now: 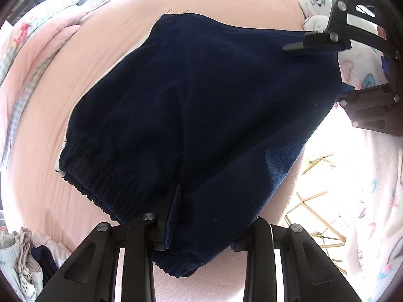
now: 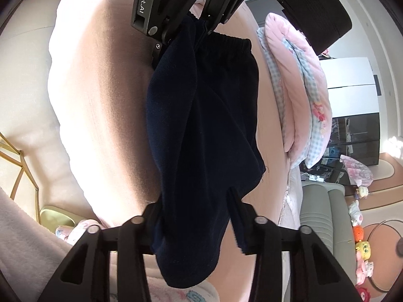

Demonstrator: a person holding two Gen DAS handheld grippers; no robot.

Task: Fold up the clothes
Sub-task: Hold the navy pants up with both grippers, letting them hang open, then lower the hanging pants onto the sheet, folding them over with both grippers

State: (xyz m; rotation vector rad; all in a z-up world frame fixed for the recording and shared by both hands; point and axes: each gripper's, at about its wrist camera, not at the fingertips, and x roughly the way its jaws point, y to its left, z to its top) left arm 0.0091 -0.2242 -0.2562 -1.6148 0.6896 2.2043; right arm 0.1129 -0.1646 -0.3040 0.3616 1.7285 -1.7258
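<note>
Navy shorts [image 1: 214,105] with an elastic waistband and a white side stripe hang stretched above the pink bed sheet [image 1: 100,63]. My left gripper [image 1: 211,214] is shut on the waistband end; one ribbed finger [image 1: 175,201] shows and the other is buried under fabric. My right gripper [image 1: 297,46] pinches the far hem edge at the upper right. In the right wrist view the shorts [image 2: 206,125] run from my right gripper [image 2: 196,214], shut on the cloth bunched between its fingers, up to the left gripper [image 2: 191,30] at the top.
A folded pink quilt with blue check [image 2: 299,105] lies along one side of the bed. A small pile of clothes [image 1: 22,264] sits at the lower left. A gold wire frame [image 1: 320,214], a patterned white blanket [image 1: 377,201] and plush toys [image 2: 362,251] lie beyond the bed.
</note>
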